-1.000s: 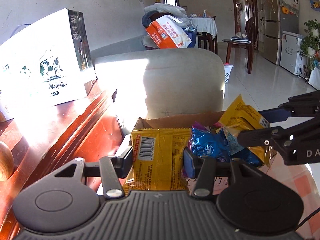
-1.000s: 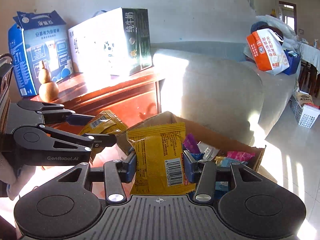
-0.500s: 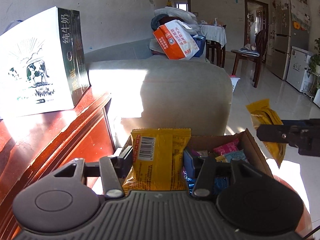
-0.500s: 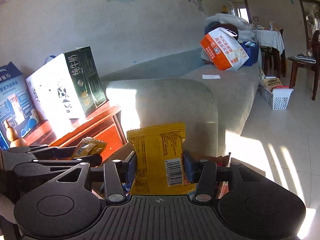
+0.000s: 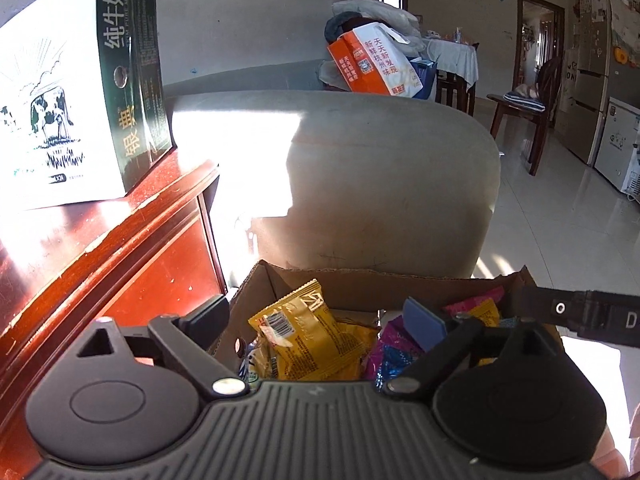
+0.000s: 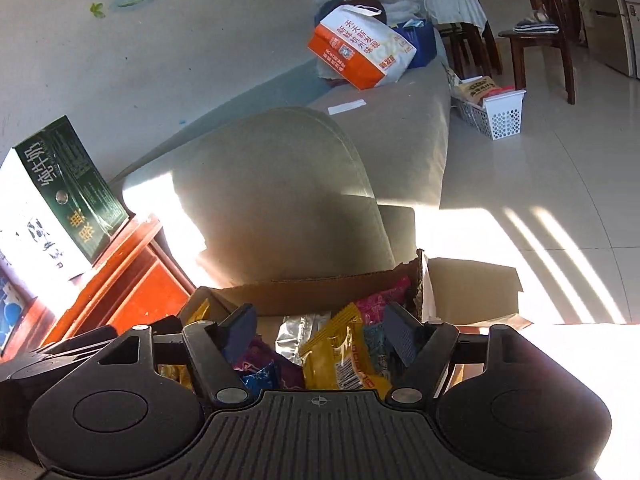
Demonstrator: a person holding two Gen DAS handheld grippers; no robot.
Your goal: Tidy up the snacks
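Both grippers are hovering over the open brown cardboard box (image 5: 360, 286), jaws opening, nothing clamped.

The box is sitting between the red wooden cabinet (image 5: 120, 248) and the grey sofa arm (image 5: 380, 184); bare tiled floor (image 6: 560, 168) is lying to its right. The left gripper (image 5: 316, 318) and right gripper (image 6: 320, 330) are each releasing a yellow foil snack packet (image 5: 312, 340) (image 6: 340, 360) lying loose inside, the left one's barcode end pointing toward the cabinet.

A home living room: grey sofa (image 5: 380, 176), fridge (image 5: 600, 60), dining chair (image 5: 528, 100)
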